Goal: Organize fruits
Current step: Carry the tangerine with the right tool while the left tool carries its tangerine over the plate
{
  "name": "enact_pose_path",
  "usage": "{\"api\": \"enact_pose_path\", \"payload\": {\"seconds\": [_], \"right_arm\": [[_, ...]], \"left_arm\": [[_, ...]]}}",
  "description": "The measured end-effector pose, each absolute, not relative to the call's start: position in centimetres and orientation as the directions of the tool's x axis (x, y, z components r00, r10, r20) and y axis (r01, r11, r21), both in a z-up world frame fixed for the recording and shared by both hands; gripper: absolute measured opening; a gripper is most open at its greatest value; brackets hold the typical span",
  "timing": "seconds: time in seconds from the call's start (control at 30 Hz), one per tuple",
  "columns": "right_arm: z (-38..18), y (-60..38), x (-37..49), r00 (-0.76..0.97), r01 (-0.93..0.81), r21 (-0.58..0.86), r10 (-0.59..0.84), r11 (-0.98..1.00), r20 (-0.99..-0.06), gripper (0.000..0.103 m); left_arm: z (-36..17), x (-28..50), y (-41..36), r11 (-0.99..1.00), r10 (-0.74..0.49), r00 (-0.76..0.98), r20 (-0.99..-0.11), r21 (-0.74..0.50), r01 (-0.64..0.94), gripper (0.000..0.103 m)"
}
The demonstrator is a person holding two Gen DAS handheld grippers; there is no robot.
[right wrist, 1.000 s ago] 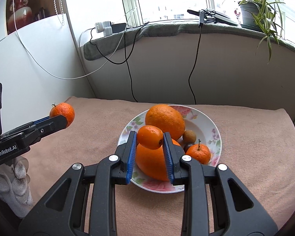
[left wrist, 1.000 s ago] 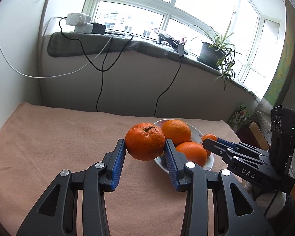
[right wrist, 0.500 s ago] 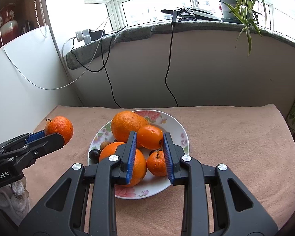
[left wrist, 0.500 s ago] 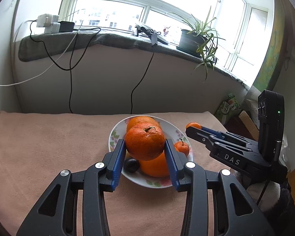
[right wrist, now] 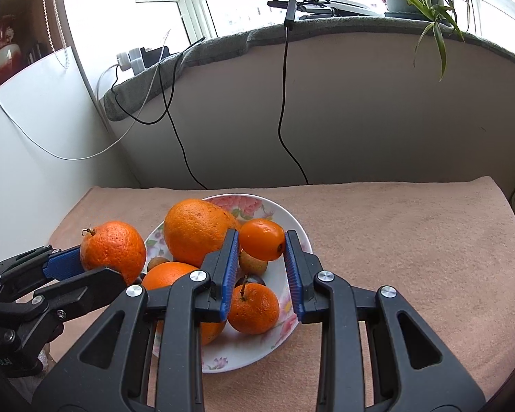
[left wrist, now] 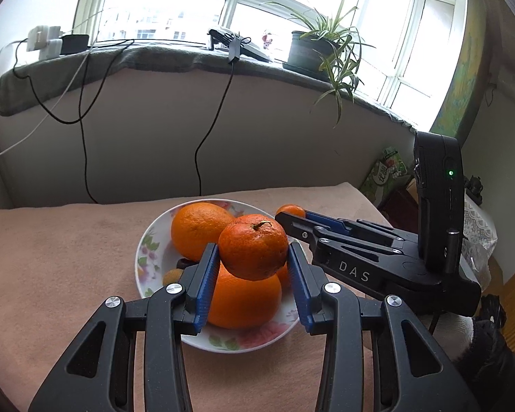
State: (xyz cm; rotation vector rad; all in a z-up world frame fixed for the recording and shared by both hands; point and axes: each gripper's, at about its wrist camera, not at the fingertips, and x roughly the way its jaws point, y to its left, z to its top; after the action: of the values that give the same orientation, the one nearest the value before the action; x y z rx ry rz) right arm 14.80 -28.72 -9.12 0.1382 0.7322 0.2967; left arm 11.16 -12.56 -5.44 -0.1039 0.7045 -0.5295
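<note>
The left claw point(left wrist: 254, 267) grips a tangerine point(left wrist: 253, 246), the right claw point(right wrist: 261, 252) a kumquat point(right wrist: 261, 239); both hide much of the plate point(right wrist: 285, 219).

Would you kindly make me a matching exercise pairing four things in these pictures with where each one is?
Things:
1. rough-skinned orange mandarin with a stem
2. small smooth orange kumquat-like fruit
3. large round orange
4. green spider plant in a dark pot

Places:
A. on the windowsill
B. lying in the floral white plate
C. clamped in the left claw
D. clamped in the right claw

Pairs: 1-C, 2-D, 3-B, 4-A
</note>
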Motion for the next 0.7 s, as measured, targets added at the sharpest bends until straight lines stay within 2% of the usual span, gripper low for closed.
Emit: {"api": "enact_pose_path", "payload": {"seconds": [0.7], "right_arm": [[-10.2, -28.6, 16.5, 0.669, -0.238, 0.25, 0.345, 0.938, -0.658, 0.028]], "left_arm": [[-6.1, 12.1, -13.5, 0.871, -0.48, 0.629, -0.612, -0.246, 0.426, 0.039]]}}
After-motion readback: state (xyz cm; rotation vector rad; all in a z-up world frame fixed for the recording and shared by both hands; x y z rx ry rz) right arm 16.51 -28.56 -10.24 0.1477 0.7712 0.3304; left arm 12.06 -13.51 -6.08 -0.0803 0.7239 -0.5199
